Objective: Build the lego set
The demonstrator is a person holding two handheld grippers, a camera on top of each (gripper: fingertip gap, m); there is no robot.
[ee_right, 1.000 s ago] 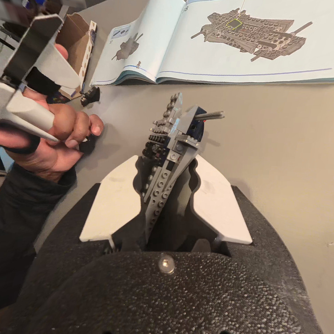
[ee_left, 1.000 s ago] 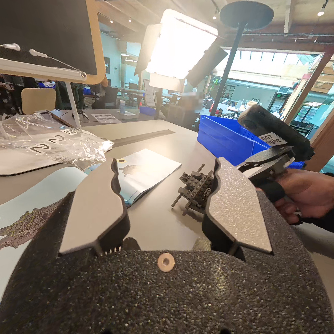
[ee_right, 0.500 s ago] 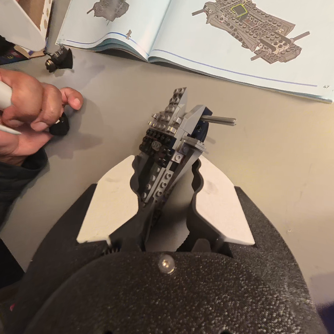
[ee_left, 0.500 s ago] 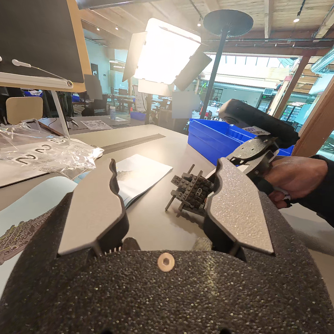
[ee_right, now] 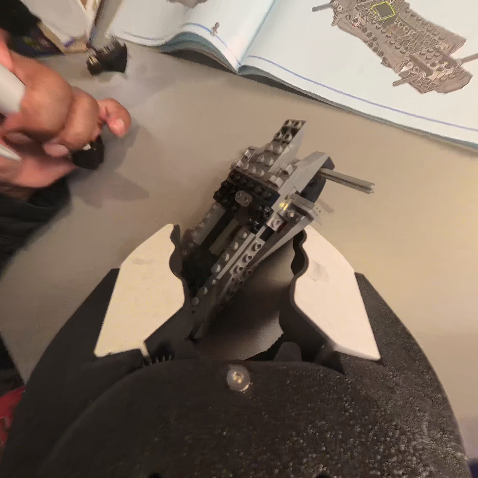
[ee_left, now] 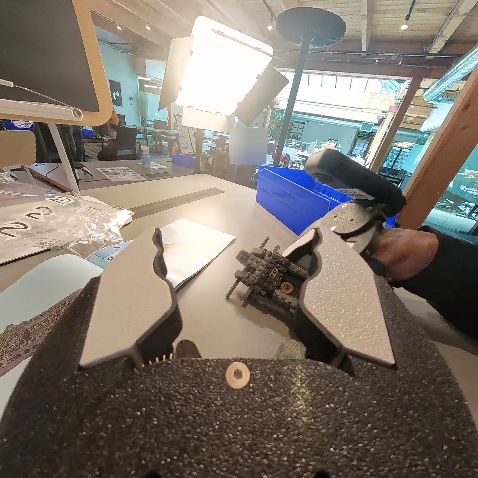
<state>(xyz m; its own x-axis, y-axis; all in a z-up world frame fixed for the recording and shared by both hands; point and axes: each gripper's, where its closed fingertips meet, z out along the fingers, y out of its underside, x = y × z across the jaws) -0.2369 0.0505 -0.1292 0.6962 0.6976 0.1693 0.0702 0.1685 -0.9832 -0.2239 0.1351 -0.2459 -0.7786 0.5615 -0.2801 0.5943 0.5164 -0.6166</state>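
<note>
A grey-and-black brick model (ee_right: 258,196) is propped on edge on the table (ee_right: 388,232), just near of the open instruction booklet (ee_right: 336,51). It is flanked by the right gripper (ee_right: 238,230), whose jaws are spread apart, with open space seen beside the right finger (ee_right: 336,297). The left gripper (ee_left: 236,232) is held wide open and empty to the model's left. With the model tilted and not clamped, a topple is judged possible, and its protruding axle or loose plates could be knocked off by a nudge from either finger.
</note>
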